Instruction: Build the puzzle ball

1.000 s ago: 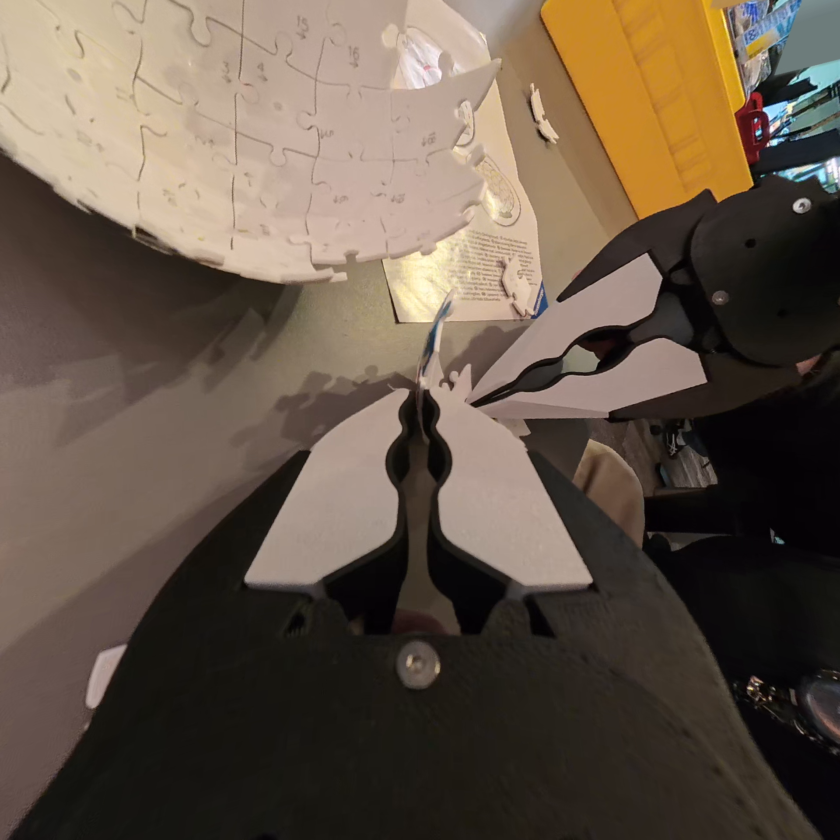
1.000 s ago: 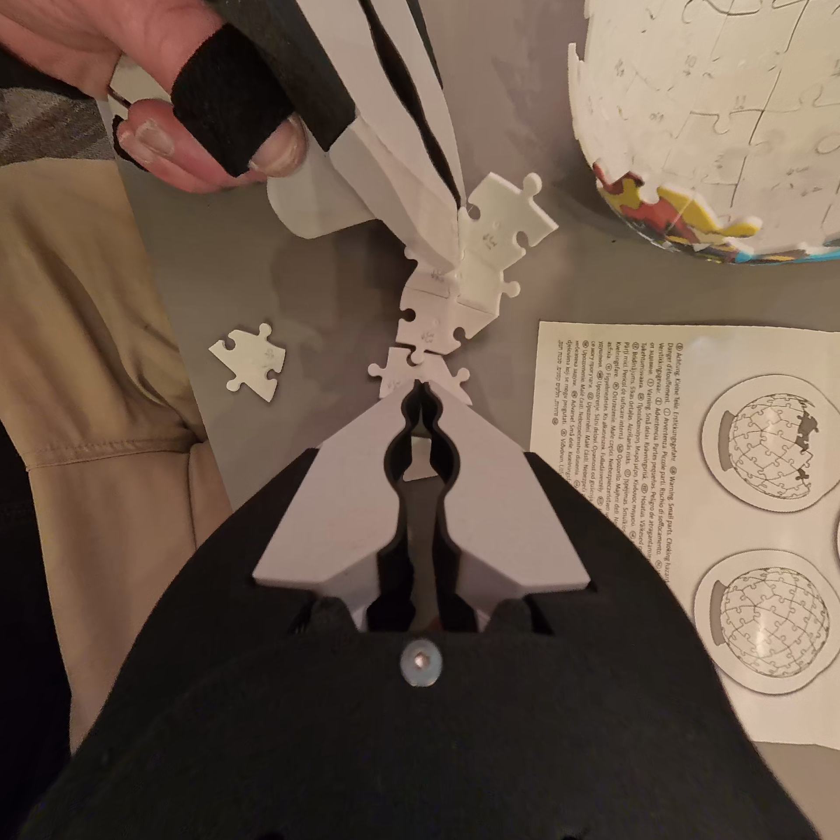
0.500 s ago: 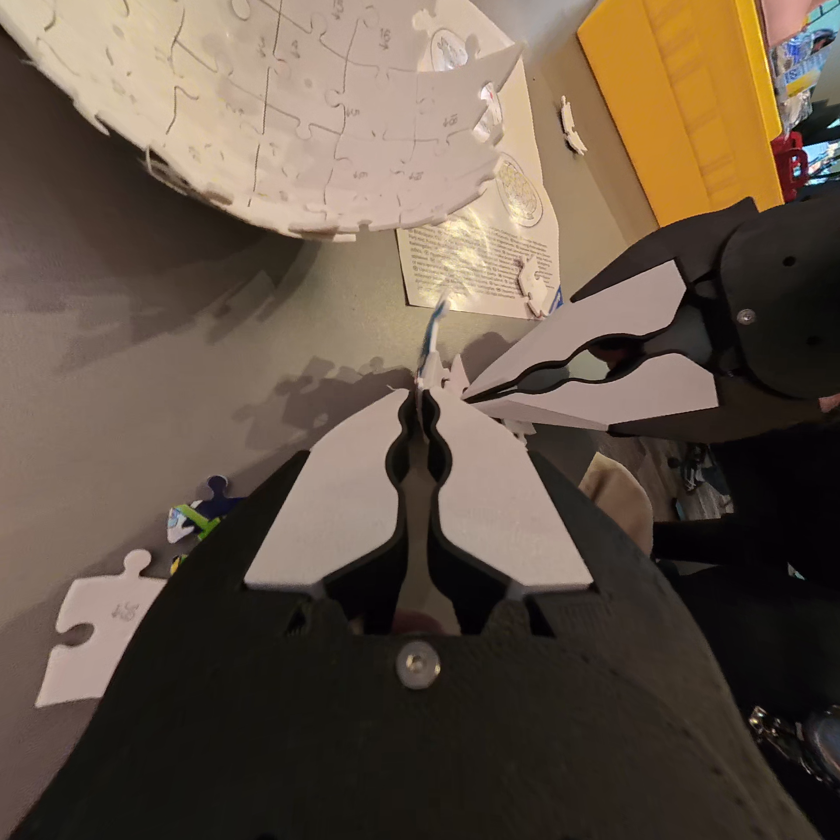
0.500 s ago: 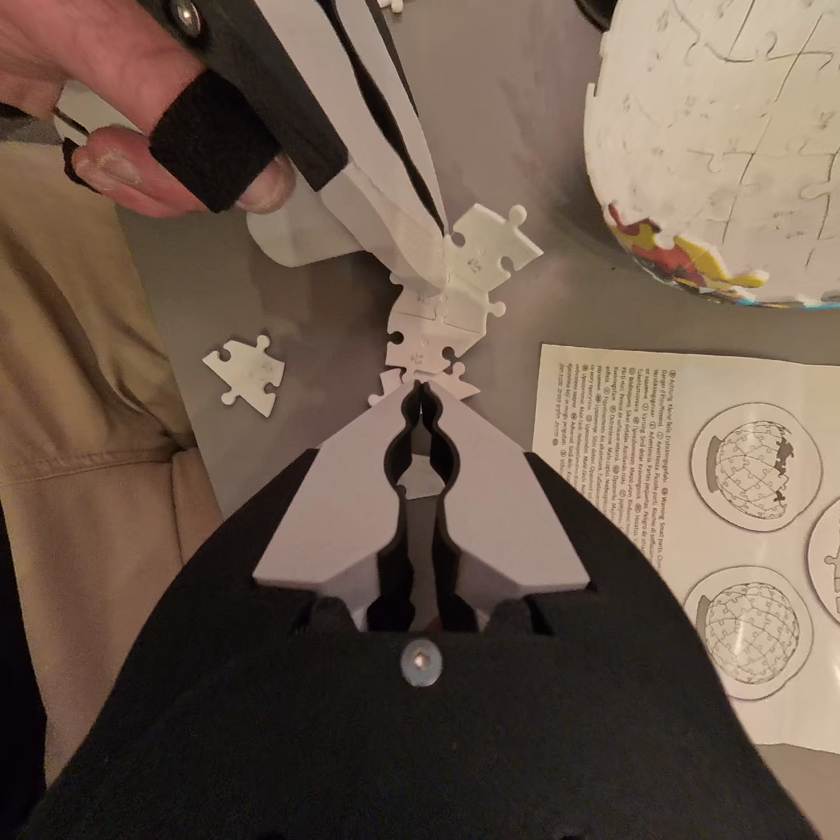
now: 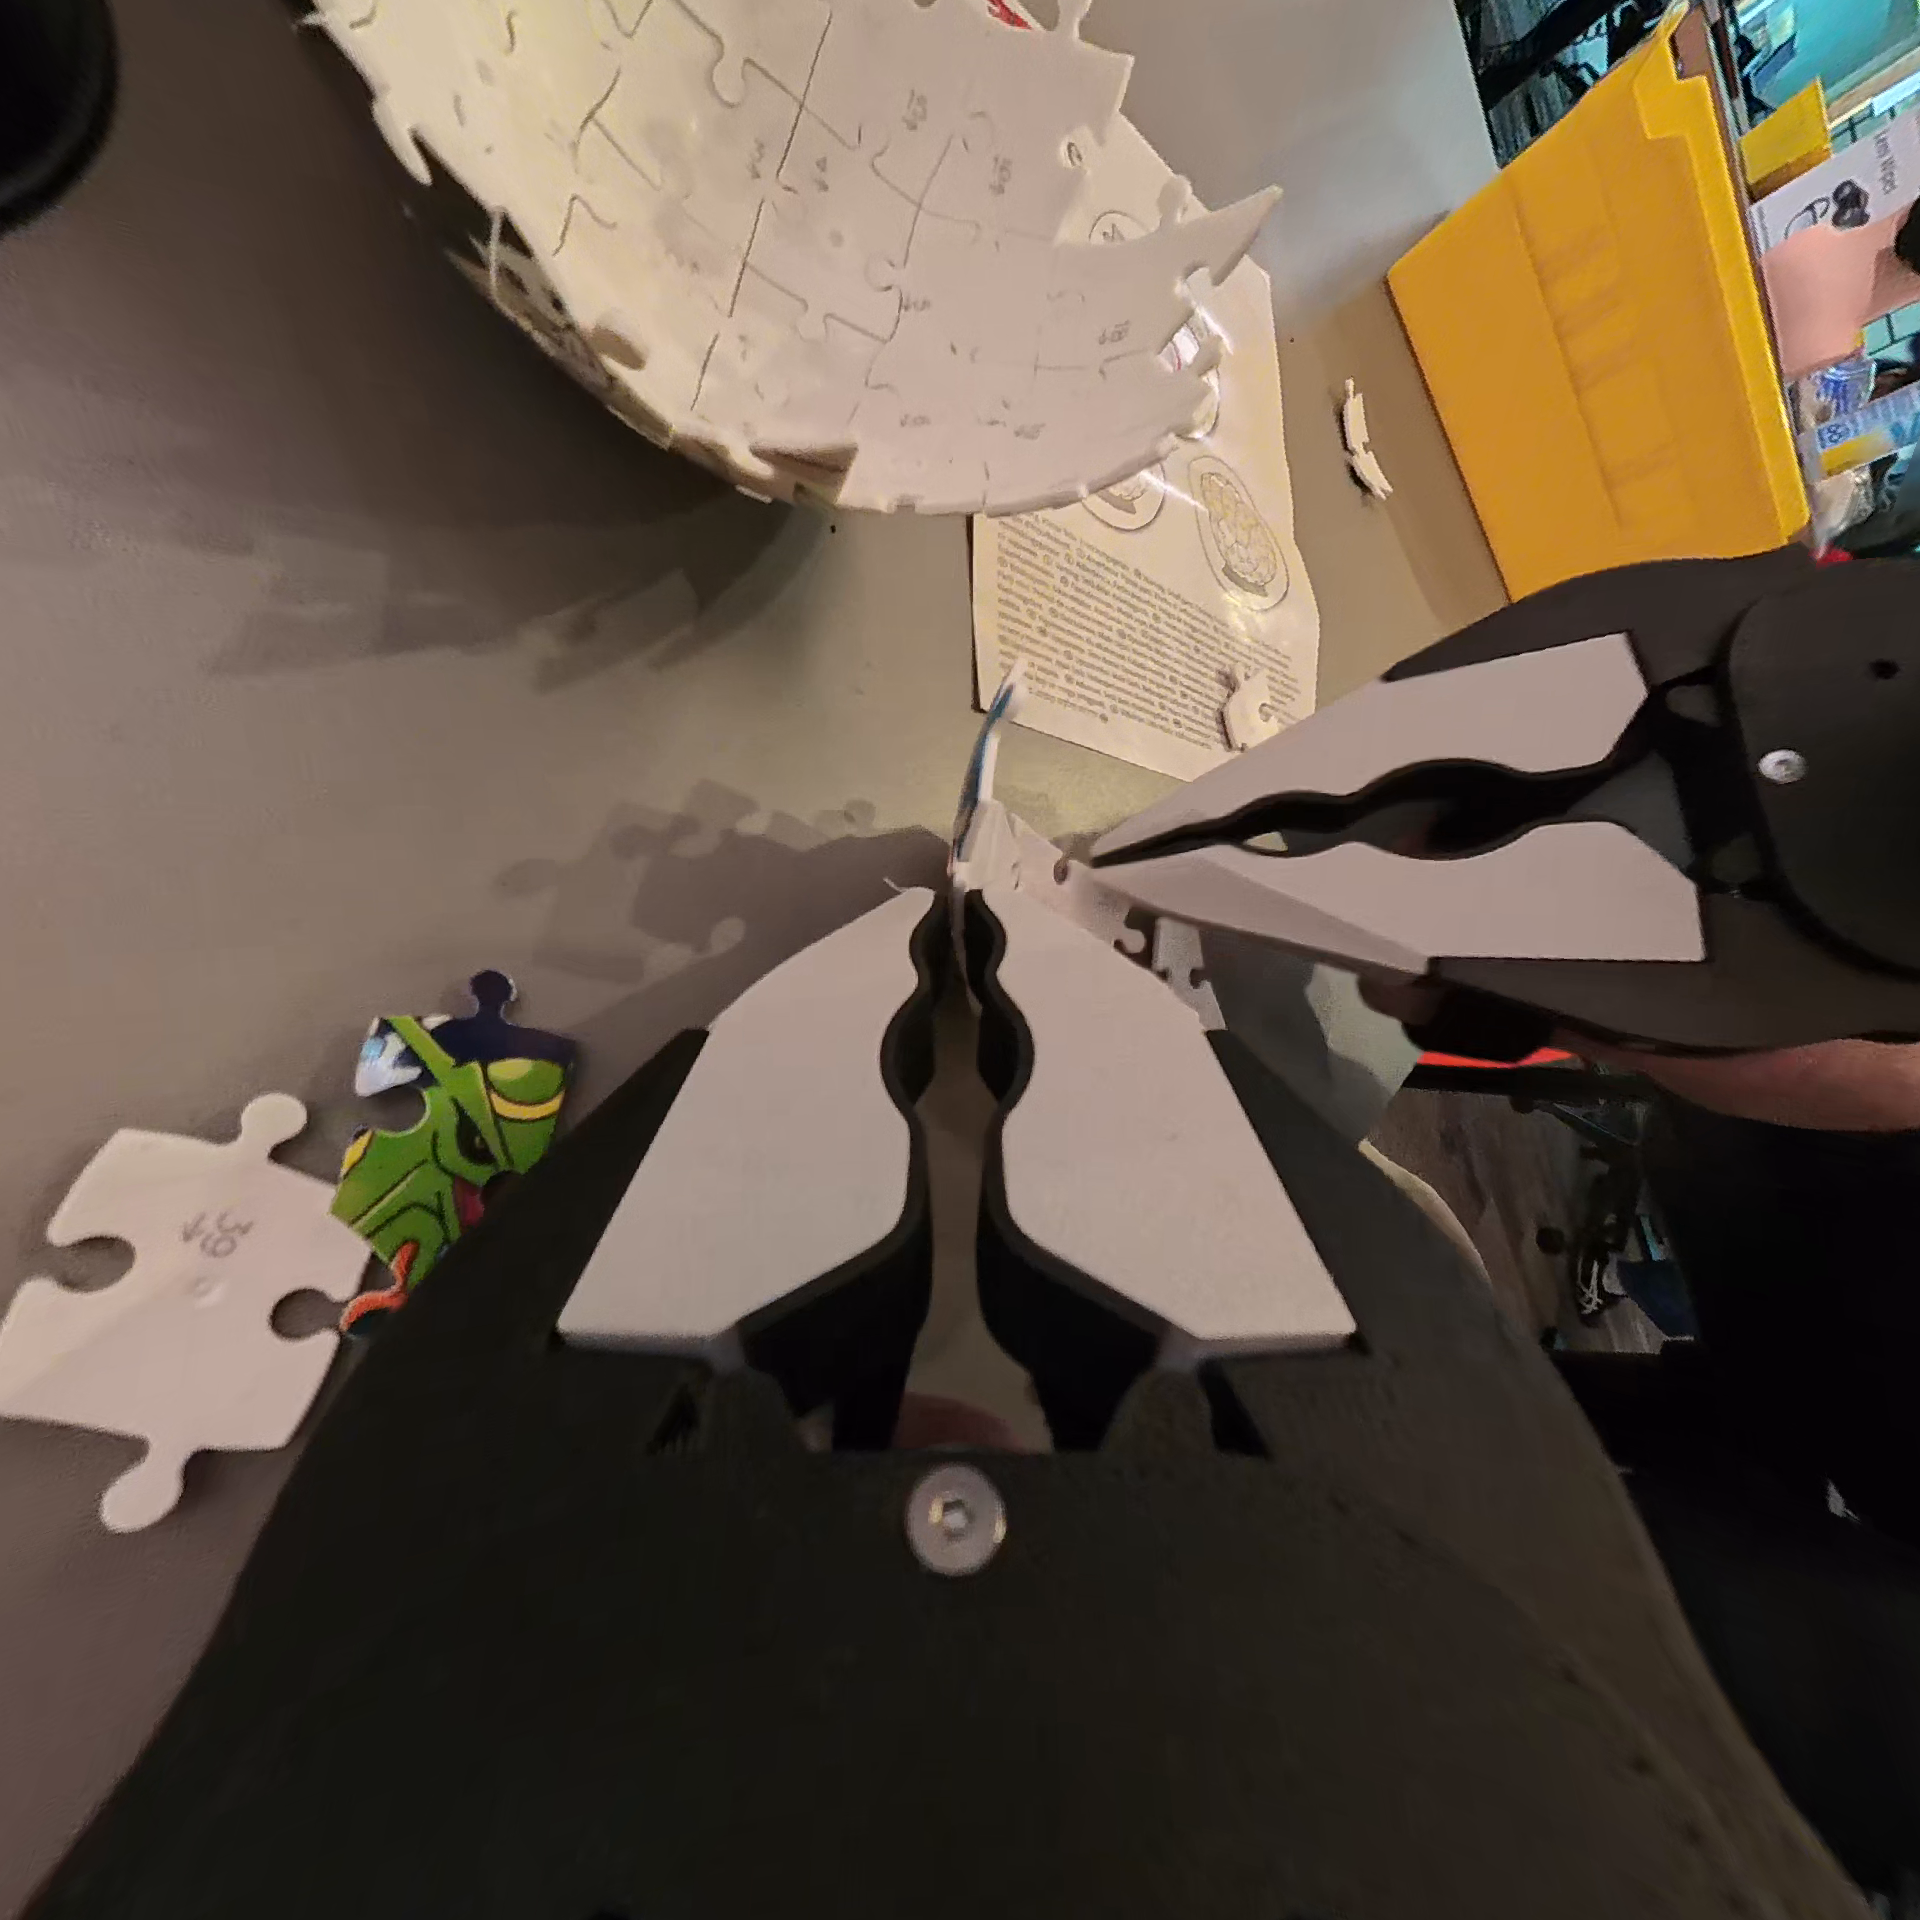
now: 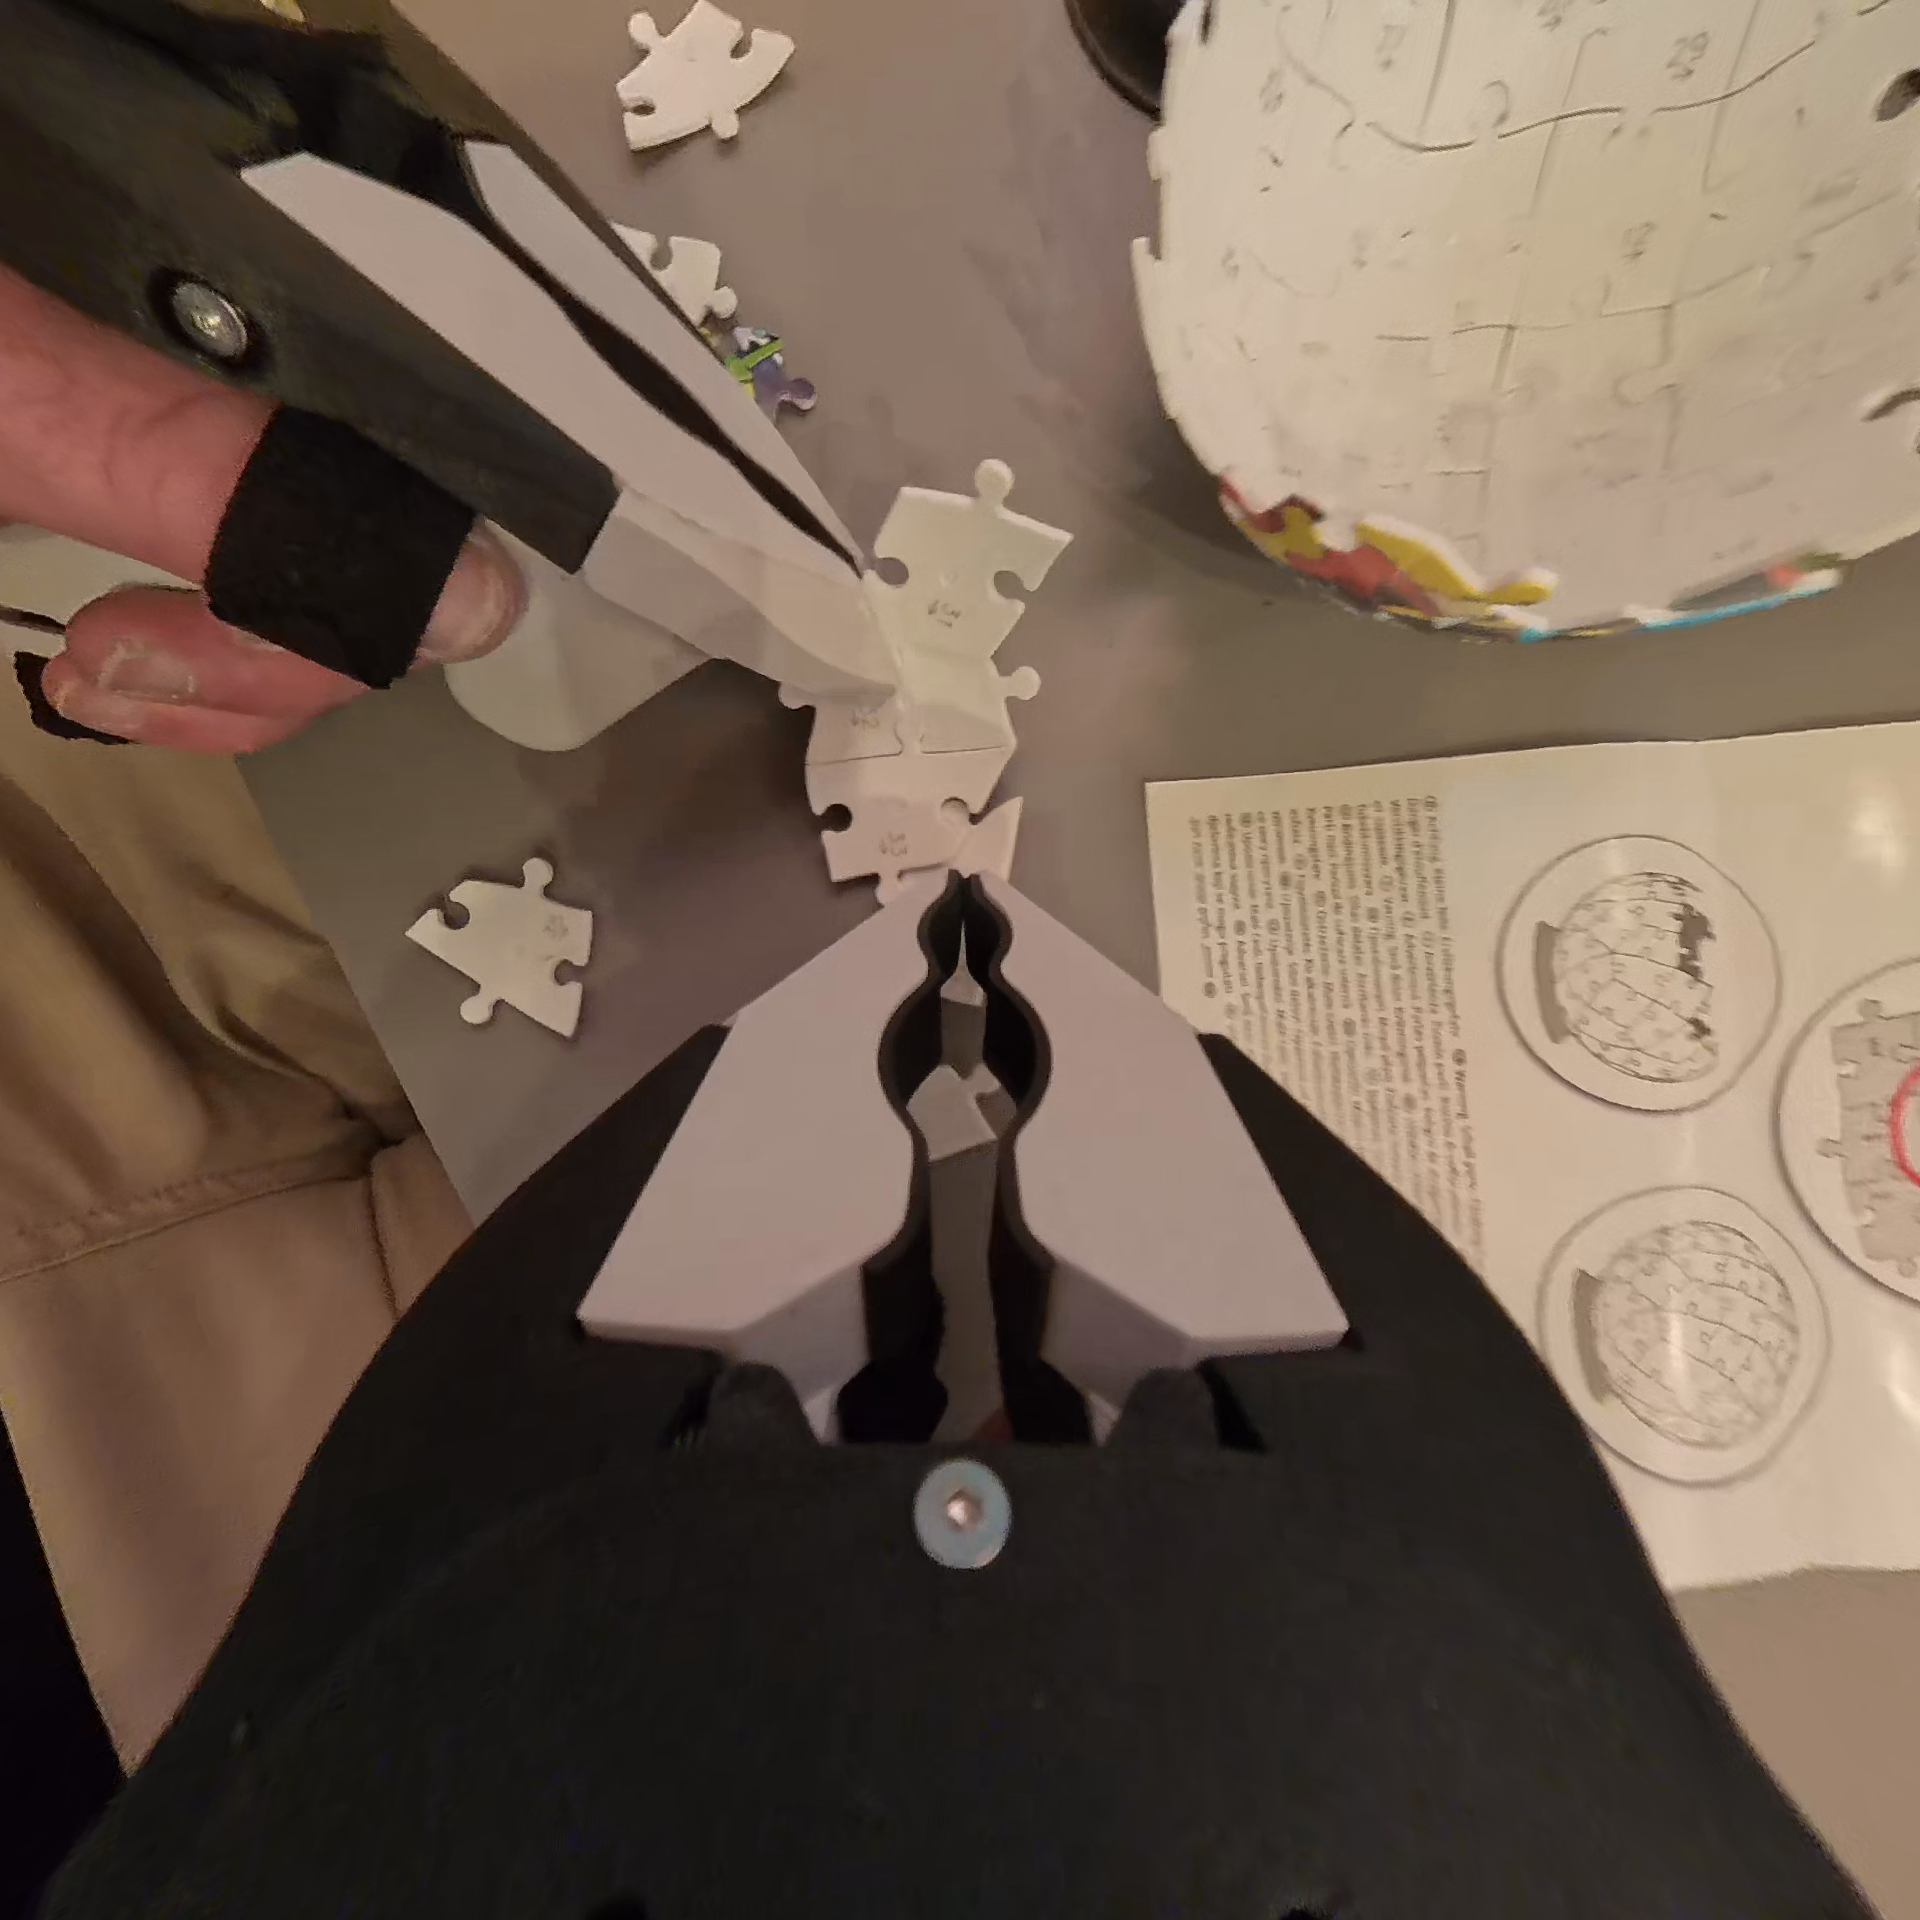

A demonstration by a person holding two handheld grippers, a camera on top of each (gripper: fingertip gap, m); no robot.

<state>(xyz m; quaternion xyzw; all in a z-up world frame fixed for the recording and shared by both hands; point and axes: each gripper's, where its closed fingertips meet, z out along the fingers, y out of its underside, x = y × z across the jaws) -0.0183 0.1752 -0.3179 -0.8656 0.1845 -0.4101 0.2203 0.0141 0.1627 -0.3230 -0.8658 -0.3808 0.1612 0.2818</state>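
The half-built puzzle ball [image 5: 831, 260], white inside face up, lies on the grey table; it also shows in the right wrist view [image 6: 1558, 312]. A short strip of joined white pieces [image 6: 914, 717] hangs between both grippers. My left gripper [image 5: 956, 904] is shut on its far end, and the strip shows edge-on [image 5: 982, 769] there. My right gripper [image 6: 964, 883] is shut on its near end. In the right wrist view the left gripper [image 6: 868, 582] comes in from the upper left. In the left wrist view the right gripper [image 5: 1081, 862] comes in from the right.
A printed instruction sheet [image 6: 1558, 1039] lies right of the strip. Loose pieces lie about: a white one [image 5: 177, 1299], a green one [image 5: 457, 1122], another white one [image 6: 509, 945]. A yellow bin [image 5: 1590, 312] stands far right. A person's hand [image 6: 156, 520] and tan trouser leg [image 6: 156, 1143] are left. One gripper's finger ends stand about 4 cm off the other's.
Both grippers have drawn back from the ball together, still holding the strip. More table and loose pieces now show at the left of the left wrist view.
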